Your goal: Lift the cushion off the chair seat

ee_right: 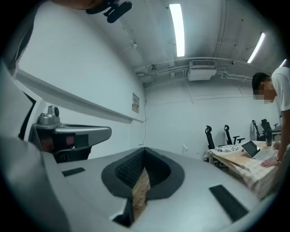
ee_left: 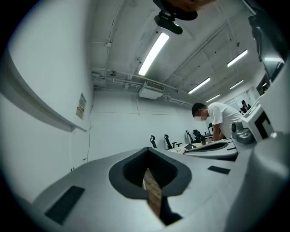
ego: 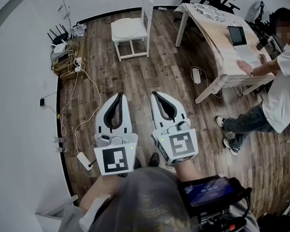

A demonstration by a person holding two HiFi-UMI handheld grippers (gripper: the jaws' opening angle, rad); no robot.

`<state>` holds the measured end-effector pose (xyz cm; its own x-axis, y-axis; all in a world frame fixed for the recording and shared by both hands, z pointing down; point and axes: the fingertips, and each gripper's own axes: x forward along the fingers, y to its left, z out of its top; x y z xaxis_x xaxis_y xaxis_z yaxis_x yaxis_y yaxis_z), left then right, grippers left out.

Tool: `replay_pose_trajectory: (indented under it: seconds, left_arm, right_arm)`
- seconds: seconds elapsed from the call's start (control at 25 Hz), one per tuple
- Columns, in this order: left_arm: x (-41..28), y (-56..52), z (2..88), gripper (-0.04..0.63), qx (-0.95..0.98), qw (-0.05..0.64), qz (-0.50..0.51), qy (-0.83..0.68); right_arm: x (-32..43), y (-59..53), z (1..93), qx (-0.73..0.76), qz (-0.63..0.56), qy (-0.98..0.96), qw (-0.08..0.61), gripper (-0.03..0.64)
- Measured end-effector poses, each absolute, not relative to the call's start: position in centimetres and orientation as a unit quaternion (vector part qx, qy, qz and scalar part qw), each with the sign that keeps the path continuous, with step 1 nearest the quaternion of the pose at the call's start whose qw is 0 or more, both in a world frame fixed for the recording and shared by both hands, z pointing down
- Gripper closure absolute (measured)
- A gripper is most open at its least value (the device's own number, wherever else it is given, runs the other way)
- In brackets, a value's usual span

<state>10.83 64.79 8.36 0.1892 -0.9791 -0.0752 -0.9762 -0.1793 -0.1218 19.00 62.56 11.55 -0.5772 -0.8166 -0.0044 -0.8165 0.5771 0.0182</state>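
A white wooden chair [ego: 146,15] stands on the wood floor at the top middle of the head view, and a round cream cushion [ego: 125,27] lies flat on its seat. My left gripper [ego: 120,95] and right gripper [ego: 154,94] are held side by side low in that view, well short of the chair, both pointing towards it. On each one the tips meet and nothing sits between them. Neither the left gripper view, with my left gripper [ee_left: 147,149], nor the right gripper view, with my right gripper [ee_right: 144,148], shows the chair; each shows only shut jaws with a sliver of floor behind them.
A person [ego: 277,89] leans on a wooden table [ego: 213,34] with a laptop [ego: 237,36] at the right. A power adapter [ego: 197,75] lies on the floor by the table leg. Cables, a power strip [ego: 83,160] and a router [ego: 61,44] run along the white wall on the left.
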Motion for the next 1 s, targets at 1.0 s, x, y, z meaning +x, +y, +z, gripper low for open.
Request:
replay_pose_trajectory:
  seconds: [1.0]
  left_arm:
    - [15.0, 63.8, 11.0, 0.589, -0.758, 0.048, -0.042, 0.649]
  right_arm:
    - [22.8, 61.4, 14.8, 0.425, 0.048, -0.904, -0.003, 0.611]
